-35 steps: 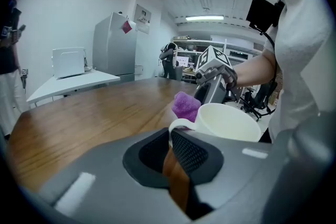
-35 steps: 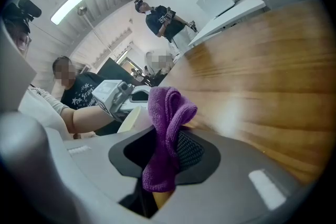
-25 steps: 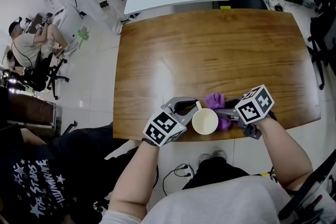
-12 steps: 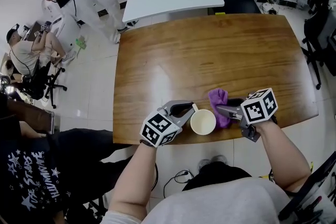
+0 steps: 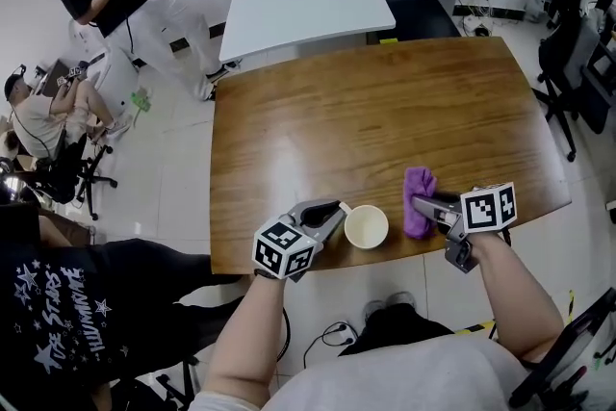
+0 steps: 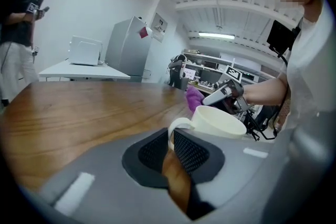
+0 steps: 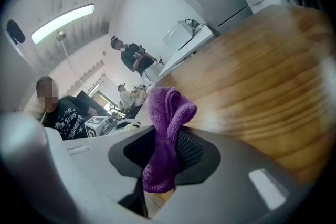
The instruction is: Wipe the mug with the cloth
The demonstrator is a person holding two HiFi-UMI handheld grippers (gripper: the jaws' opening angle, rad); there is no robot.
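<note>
left gripper [image 5: 335, 213]: jaws clamped on mug [image 5: 367, 226] handle, angled inward | right gripper [image 5: 423, 205]: jaws pinching cloth [image 5: 419, 192], seemingly clear of mug

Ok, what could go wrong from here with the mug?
The left gripper holds the mug only by its thin handle, so wiping pressure could twist it loose. The mug is near the table edge, so a slip might drop it. The right gripper pinches just a fold of cloth, which may pull out.
</note>
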